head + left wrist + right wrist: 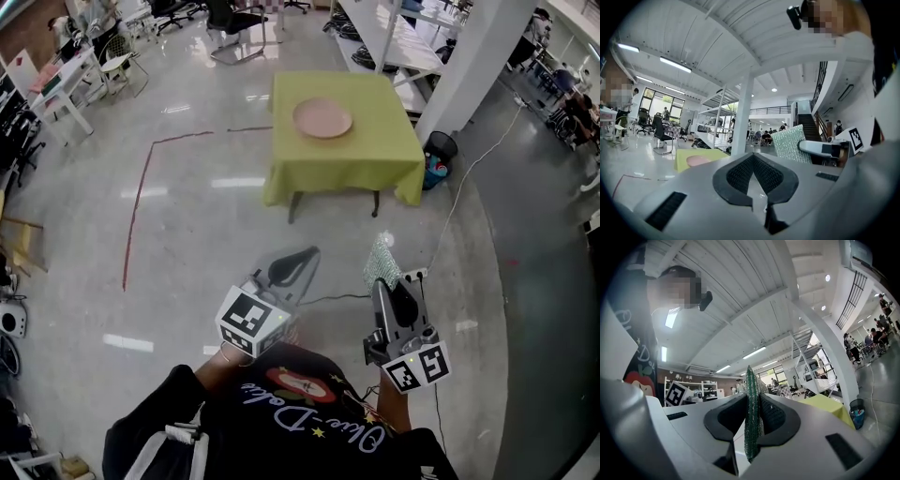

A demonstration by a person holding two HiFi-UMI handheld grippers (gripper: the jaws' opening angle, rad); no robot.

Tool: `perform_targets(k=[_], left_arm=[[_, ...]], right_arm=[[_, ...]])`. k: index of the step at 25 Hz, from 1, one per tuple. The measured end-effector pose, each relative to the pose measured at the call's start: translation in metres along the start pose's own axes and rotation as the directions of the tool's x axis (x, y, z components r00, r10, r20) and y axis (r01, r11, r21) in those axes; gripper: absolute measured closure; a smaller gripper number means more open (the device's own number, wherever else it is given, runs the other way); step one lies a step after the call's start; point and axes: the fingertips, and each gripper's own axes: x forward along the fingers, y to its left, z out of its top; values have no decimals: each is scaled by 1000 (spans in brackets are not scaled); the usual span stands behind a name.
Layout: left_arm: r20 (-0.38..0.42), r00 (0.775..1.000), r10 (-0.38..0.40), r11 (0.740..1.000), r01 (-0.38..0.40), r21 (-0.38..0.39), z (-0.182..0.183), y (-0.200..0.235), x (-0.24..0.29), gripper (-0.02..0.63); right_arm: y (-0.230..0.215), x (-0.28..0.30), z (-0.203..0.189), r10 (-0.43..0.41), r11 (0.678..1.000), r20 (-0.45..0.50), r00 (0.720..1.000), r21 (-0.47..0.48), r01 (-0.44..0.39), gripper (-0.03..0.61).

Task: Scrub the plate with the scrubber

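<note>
Left gripper [298, 263]: clenched, empty. Right gripper [383, 281]: grasping green scrubber [382, 262]. Pink plate [322, 118]: far, on green-clothed table [375, 155].

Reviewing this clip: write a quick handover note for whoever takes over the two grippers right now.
Left gripper: shut, empty.
Right gripper: shut on the green sparkly mesh scrubber, which stands edge-on between its jaws.
Round pink plate: lies on the table with the yellow-green cloth, across the floor ahead, apart from both grippers.
Done: scrubber is gripped.
Left: go to the table, put the scrubber on the plate and scrub; nothing scrubbed yet.
</note>
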Motion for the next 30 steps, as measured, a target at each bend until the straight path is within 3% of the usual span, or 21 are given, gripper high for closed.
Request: perform_targets(k=[10, 23, 30], left_arm=[[-1, 1000, -12, 1000, 12, -27, 11, 99, 50, 612], [29, 999, 14, 999, -12, -46, 26, 229, 63, 612], [51, 999, -11, 994, 16, -108, 20, 255, 68, 612]], right_arm=[[-31, 106, -11, -18, 1000, -29, 999, 1, 18, 517], [-37, 230, -21, -41, 999, -34, 999, -25, 40, 517], [-34, 267, -30, -12, 1000, -45, 999, -18, 12, 517]])
